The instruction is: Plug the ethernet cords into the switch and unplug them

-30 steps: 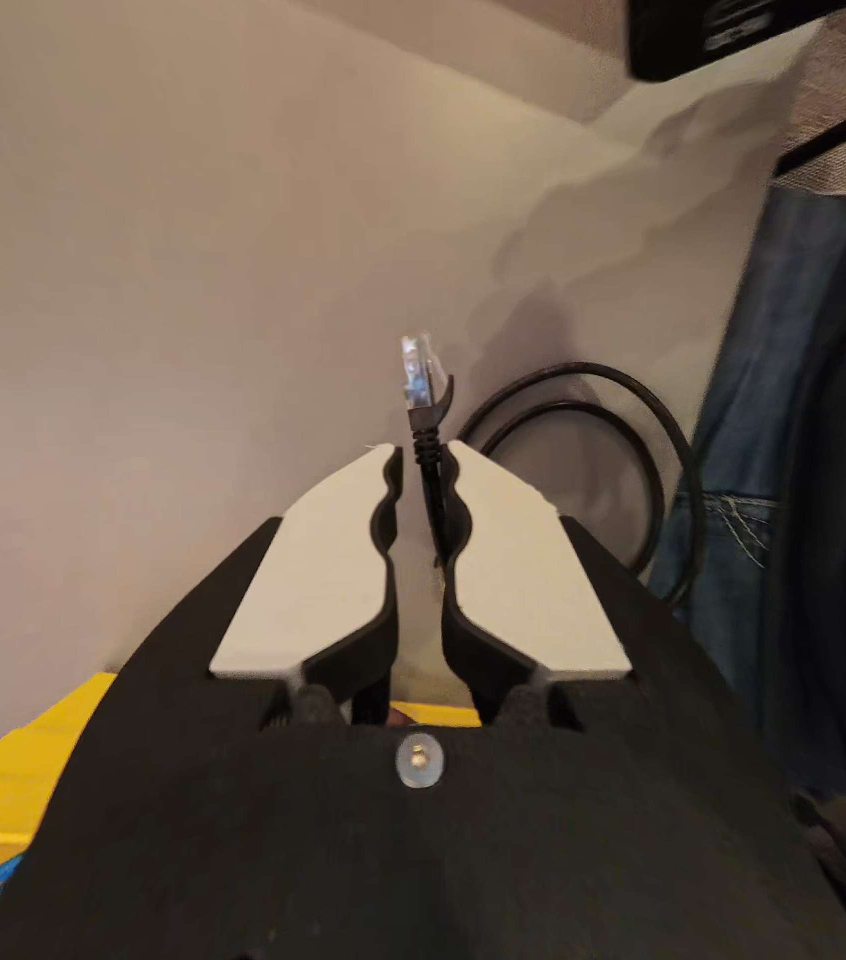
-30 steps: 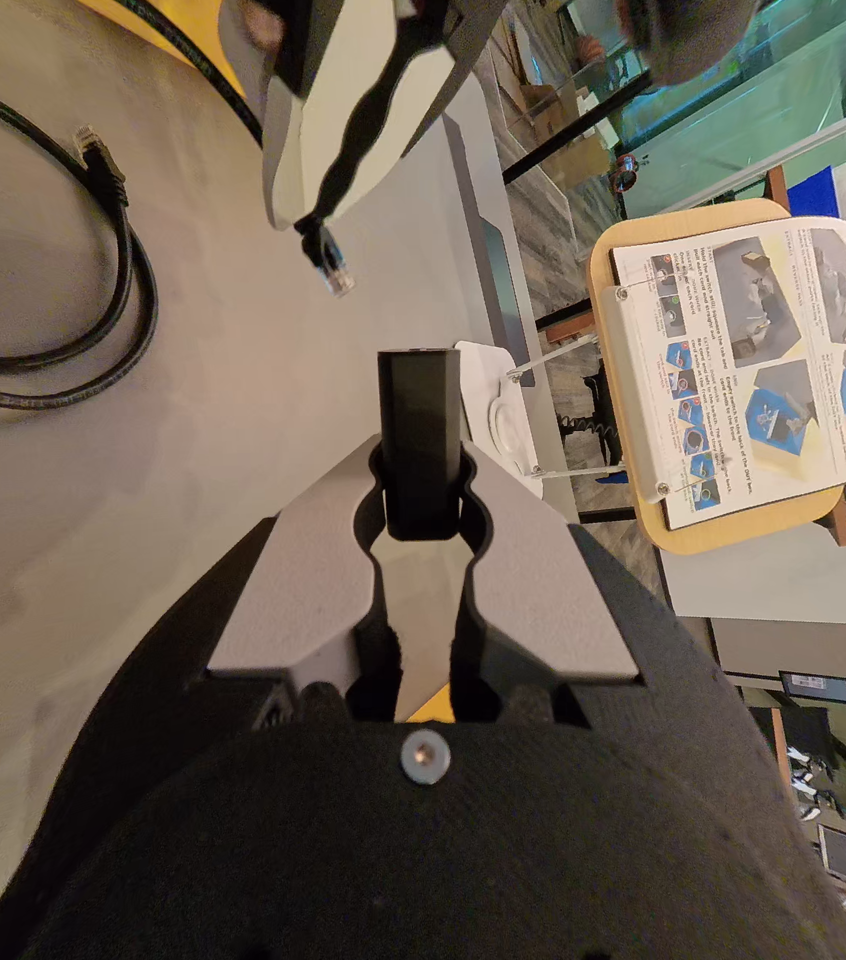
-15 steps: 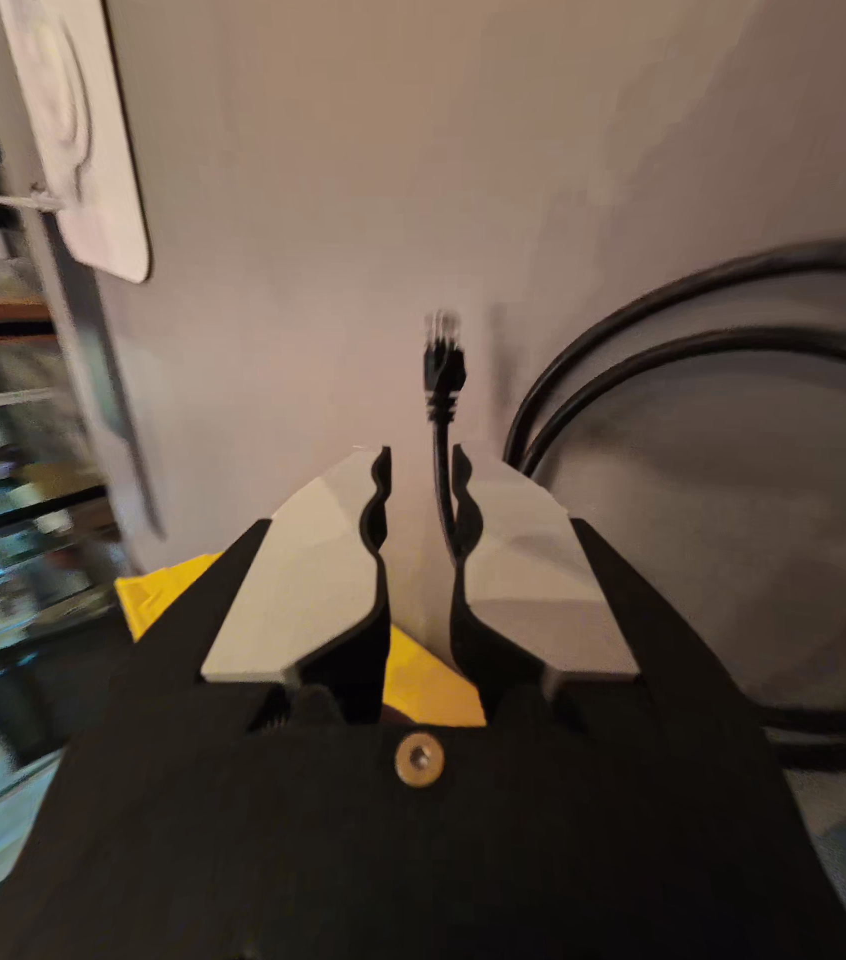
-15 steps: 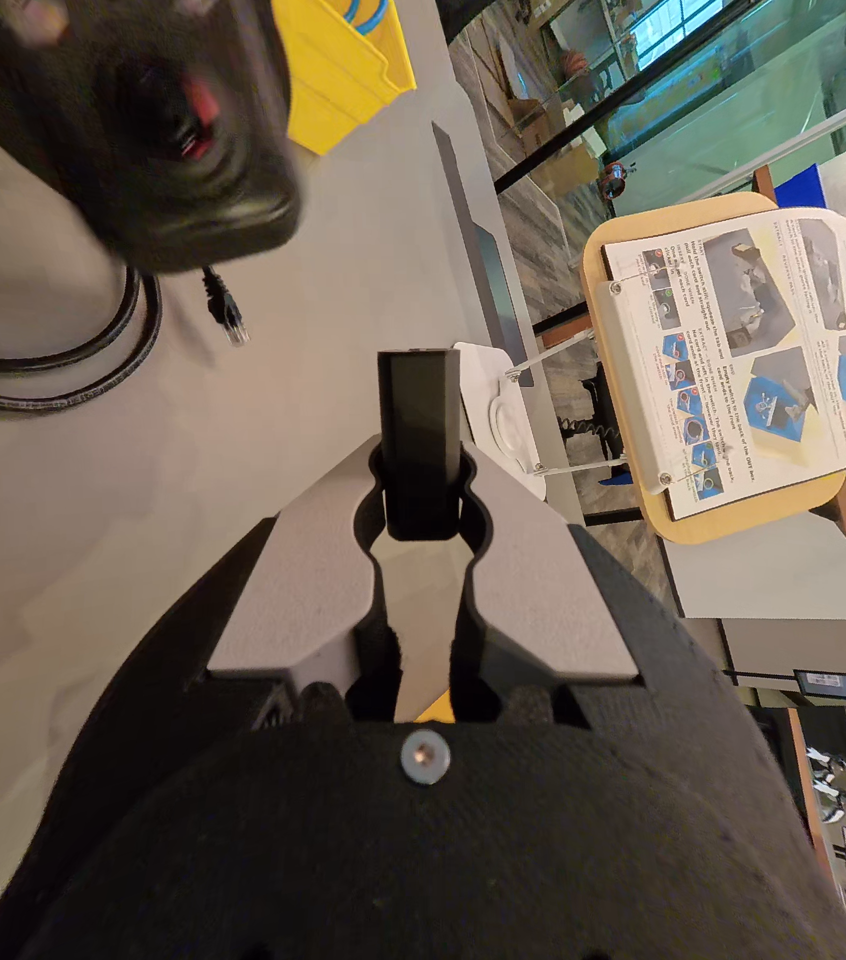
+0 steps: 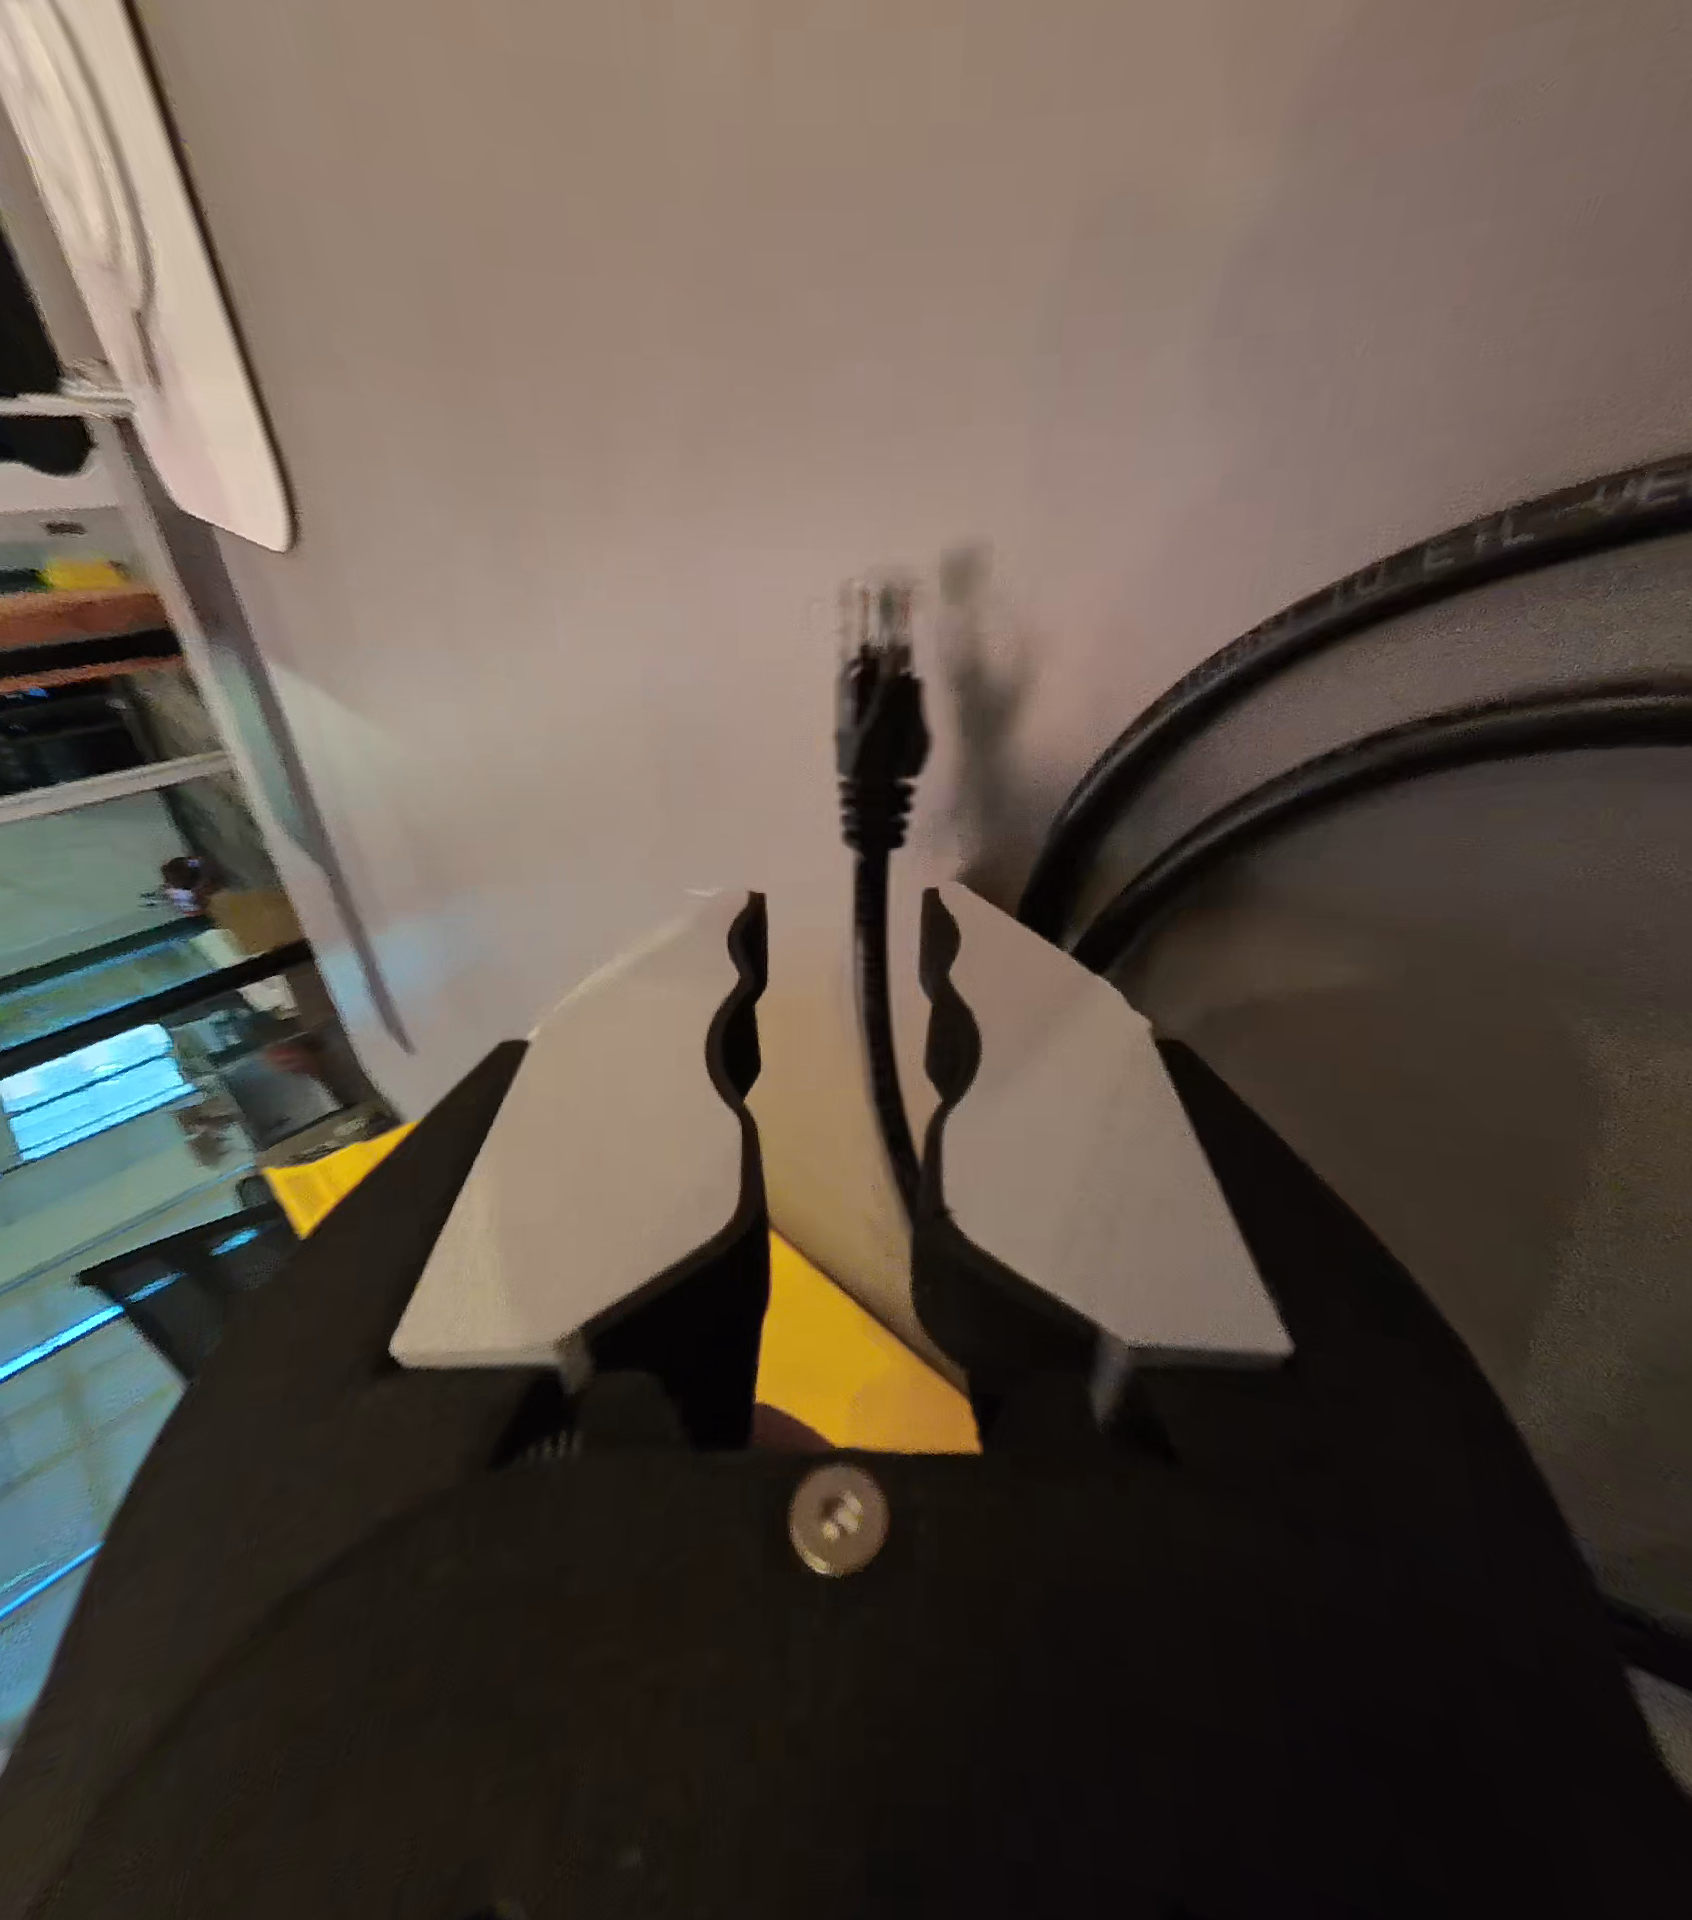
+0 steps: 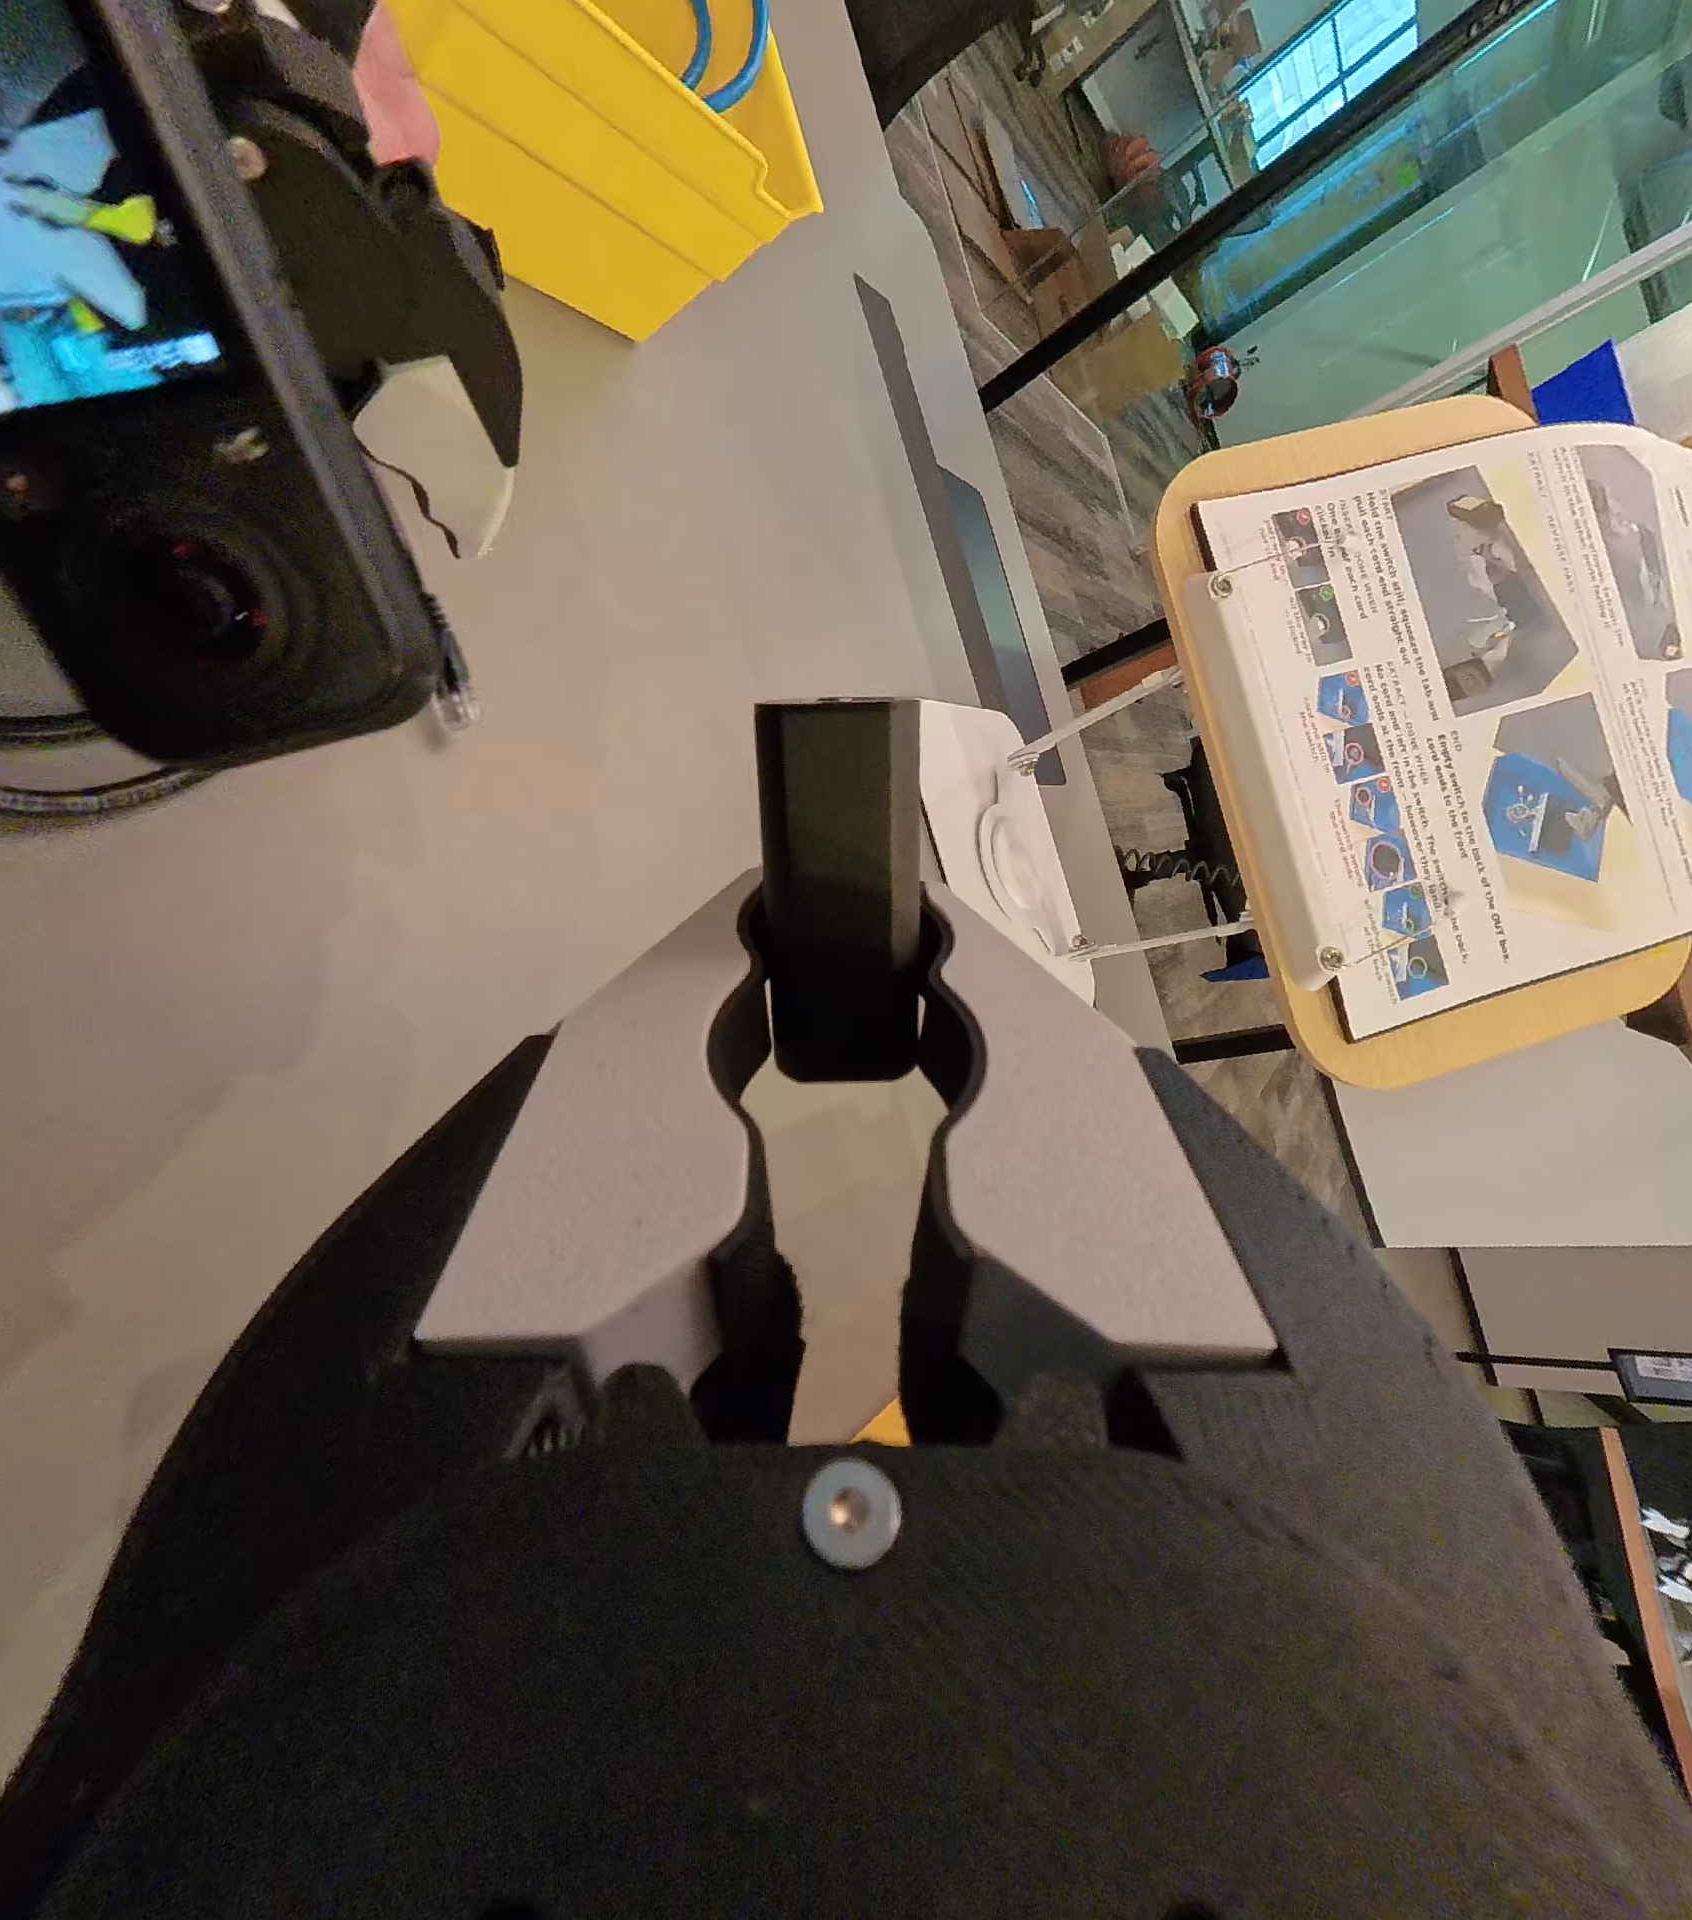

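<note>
In the left wrist view my left gripper (image 5: pixel 842 914) is open, its jaws apart. A black ethernet cord (image 5: pixel 873 997) runs loose between the jaws, close to the right finger. Its blurred clear plug (image 5: pixel 875 665) points forward over the grey table. My right gripper (image 6: pixel 840 914) is shut on the black switch (image 6: pixel 837 831), a narrow box held end-on above the table. The right wrist view also shows the left gripper (image 6: pixel 468 520) with its camera at the upper left, and the plug (image 6: pixel 452 691) just below it.
Loops of the black cord (image 5: pixel 1361 707) lie on the table to the right, also in the right wrist view (image 6: pixel 0 790). A yellow bin (image 6: pixel 603 197) with a blue cable stands at the back. A white pad (image 6: pixel 1013 831) and an instruction board (image 6: pixel 1444 748) are past the table's edge. My hands' fingertips stand some 20 centimeters from each other.
My left gripper has opened and let go of the cord, and it swung round toward the table's far edge. The right gripper has kept hold of the switch and barely moved.
</note>
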A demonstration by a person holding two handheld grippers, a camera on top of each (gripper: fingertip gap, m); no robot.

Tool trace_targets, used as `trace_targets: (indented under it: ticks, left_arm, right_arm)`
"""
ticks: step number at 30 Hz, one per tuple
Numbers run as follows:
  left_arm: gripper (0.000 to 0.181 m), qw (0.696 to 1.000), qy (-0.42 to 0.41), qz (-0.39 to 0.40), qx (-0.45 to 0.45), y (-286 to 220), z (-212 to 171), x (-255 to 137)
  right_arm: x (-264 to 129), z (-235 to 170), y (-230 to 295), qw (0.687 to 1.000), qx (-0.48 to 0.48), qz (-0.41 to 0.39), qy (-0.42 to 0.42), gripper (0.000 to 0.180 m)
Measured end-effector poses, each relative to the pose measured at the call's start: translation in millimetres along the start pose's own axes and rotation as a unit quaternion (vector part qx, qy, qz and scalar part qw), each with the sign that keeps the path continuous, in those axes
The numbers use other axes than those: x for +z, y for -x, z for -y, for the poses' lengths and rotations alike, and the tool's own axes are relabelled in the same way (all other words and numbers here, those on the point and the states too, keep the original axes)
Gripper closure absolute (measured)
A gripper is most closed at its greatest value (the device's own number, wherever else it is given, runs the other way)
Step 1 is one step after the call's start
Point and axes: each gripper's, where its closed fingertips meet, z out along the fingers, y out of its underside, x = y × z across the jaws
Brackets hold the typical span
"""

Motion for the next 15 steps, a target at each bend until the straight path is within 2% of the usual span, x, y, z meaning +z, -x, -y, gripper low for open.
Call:
trace_targets:
  ticks: [2, 7, 10, 15]
  left_arm:
    - [0.157, 0.999, -0.007, -0.038, -0.021, -4.6, -0.6, 1.5]
    - [0.175, 0.998, -0.008, -0.069, -0.001, -9.7, 2.5, 5.2]
    - [0.175, 0.998, -0.005, -0.062, -0.002, -6.3, 3.6, 7.9]
    - [0.176, 0.994, -0.028, -0.101, -0.034, 1.1, 1.5, -2.4]
  right_arm:
    - [0.2, 0.7, 0.4, 1.0, 0.002, 0.001, -0.003, 0.158]
    - [0.5, 2.9, -0.1, 1.0, 0.004, 0.001, -0.006, 0.158]
    - [-0.1, 1.6, -1.1, 1.0, 0.004, -0.001, -0.004, 0.158]
    - [0.9, -4.1, 0.0, 1.0, 0.0, -0.002, 0.005, 0.158]
